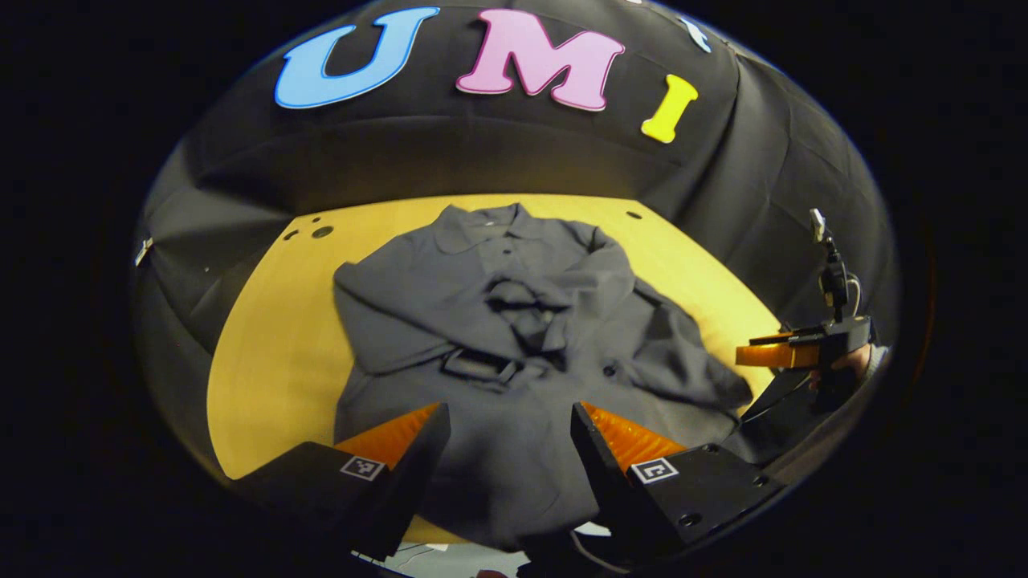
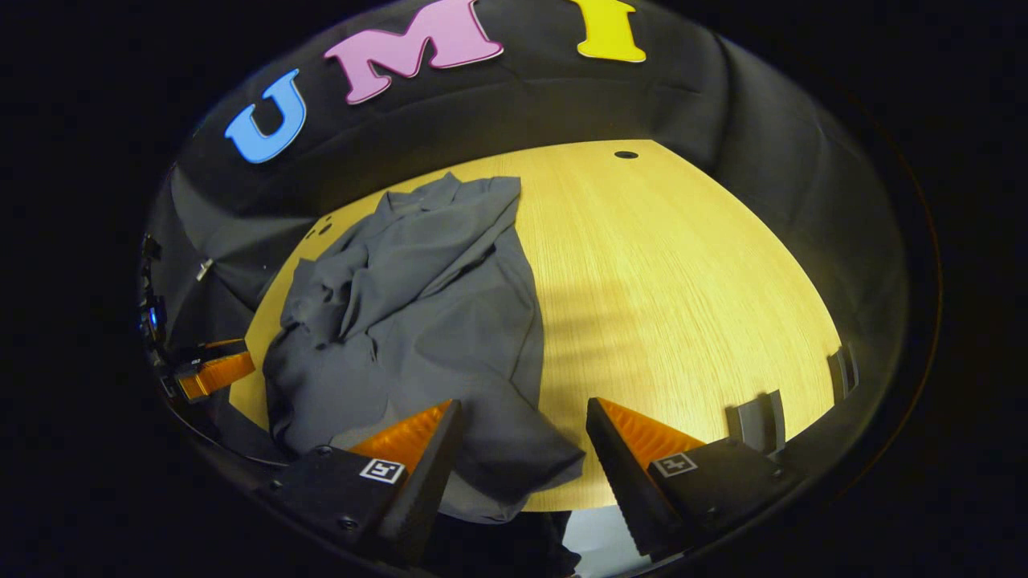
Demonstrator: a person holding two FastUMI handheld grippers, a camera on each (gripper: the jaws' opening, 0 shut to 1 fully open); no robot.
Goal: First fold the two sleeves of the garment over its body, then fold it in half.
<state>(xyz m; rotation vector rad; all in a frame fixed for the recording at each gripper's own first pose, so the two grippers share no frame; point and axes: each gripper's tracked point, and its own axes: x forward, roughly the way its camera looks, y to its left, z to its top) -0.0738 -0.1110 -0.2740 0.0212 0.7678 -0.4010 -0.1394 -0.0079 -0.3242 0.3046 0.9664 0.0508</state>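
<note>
While the grey garment (image 1: 514,353) lies spread on the yellow table (image 1: 273,353) with both sleeves folded over its body, the left gripper (image 1: 507,429) hangs above its hem — fingers spread, holding nothing. The right gripper (image 2: 522,433) hovers over the garment's lower corner, likewise parted and empty — collar at the table's far edge.

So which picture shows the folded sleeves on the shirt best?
The left gripper view: it looks straight along the grey shirt, so both sleeves show crossed over its front. The right gripper view sees the shirt from one side, its sleeves just bunched folds.
</note>
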